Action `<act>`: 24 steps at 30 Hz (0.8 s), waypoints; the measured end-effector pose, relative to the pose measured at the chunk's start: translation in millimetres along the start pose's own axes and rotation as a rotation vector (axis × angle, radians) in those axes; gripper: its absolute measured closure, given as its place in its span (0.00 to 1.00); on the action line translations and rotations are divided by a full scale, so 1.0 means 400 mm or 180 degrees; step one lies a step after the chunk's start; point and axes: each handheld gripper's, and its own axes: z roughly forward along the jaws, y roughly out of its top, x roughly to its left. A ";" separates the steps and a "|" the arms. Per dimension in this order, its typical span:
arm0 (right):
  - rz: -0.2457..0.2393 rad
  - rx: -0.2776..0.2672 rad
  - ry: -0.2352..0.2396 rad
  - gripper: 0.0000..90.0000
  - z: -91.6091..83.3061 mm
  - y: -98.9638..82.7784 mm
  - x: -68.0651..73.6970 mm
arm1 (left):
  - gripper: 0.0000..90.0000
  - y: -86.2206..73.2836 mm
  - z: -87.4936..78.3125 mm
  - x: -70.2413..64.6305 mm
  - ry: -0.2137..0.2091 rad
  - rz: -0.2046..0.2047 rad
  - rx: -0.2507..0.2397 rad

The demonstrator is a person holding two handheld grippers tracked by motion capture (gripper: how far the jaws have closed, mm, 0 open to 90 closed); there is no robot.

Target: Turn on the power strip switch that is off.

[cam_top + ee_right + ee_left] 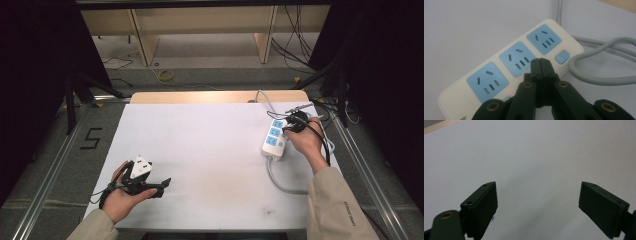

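R claw (541, 61) closed, empty, tips over power strip (506, 72) by middle socket; L claw (537, 207) open.

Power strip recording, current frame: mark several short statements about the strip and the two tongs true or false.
1. The right tongs are shut. True.
2. The power strip has five blue sockets. False: three are visible.
3. The left tongs are open with nothing between them. True.
4. The left tongs rest on the power strip. False: they are at the table's near left, far from the strip.
5. A grey cable lies beside the strip. True.
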 end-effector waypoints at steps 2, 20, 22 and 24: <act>0.0001 0.0003 0.0003 1.00 0.002 0.000 0.000 | 0.17 0.000 0.000 0.000 -0.0001 0.0002 0.0001; 0.0008 0.0045 0.0016 1.00 0.012 0.001 -0.002 | 0.17 0.000 0.001 0.000 -0.0008 0.0007 0.0007; 0.0017 0.0047 0.0020 1.00 0.012 0.001 -0.003 | 0.17 0.000 0.001 0.000 -0.0009 0.0008 0.0010; 0.0016 0.0052 0.0020 1.00 0.013 0.001 -0.003 | 0.17 0.000 0.001 0.000 -0.0007 0.0006 0.0010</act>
